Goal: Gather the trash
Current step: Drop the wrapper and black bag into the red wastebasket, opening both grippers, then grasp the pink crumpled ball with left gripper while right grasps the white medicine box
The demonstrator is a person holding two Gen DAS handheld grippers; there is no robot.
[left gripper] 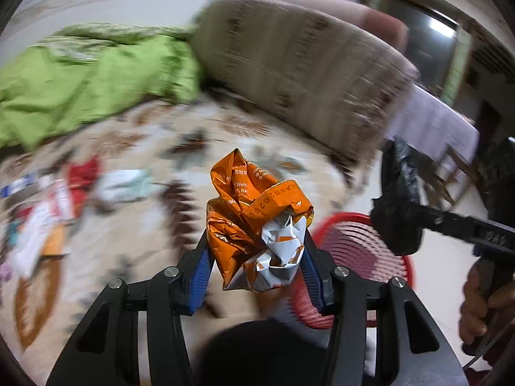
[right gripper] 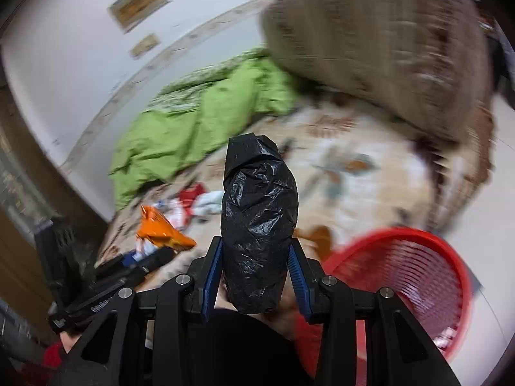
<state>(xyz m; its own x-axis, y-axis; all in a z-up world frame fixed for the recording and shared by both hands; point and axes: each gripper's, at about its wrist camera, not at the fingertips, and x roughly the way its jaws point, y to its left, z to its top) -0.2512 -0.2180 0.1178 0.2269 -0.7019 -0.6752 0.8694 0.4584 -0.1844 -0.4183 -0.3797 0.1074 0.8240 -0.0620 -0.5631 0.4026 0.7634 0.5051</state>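
Crumpled orange-and-silver snack wrapper (left gripper: 254,225) sits pinched between the blue pads (left gripper: 199,276) of the left gripper (left gripper: 256,247), whose jaws are closed partway around it, holding it in the air above the patterned bedsheet (left gripper: 154,135). Just to its right and lower is the red plastic basket (left gripper: 357,251). The left wrist view also shows the right gripper (left gripper: 399,215) from the side, clamped on a wadded black plastic bag (left gripper: 399,193), with the person's hand (left gripper: 482,305) on its handle. From the right wrist view, that black bag (right gripper: 259,222) stands upright between the pads (right gripper: 214,273), jaws closed against both its sides, and the basket's (right gripper: 418,273) ribbed inside shows at lower right. More litter (right gripper: 186,206) lies blurred on the sheet near a rumpled green quilt (right gripper: 193,128) and a brown patterned pillow (right gripper: 386,48).
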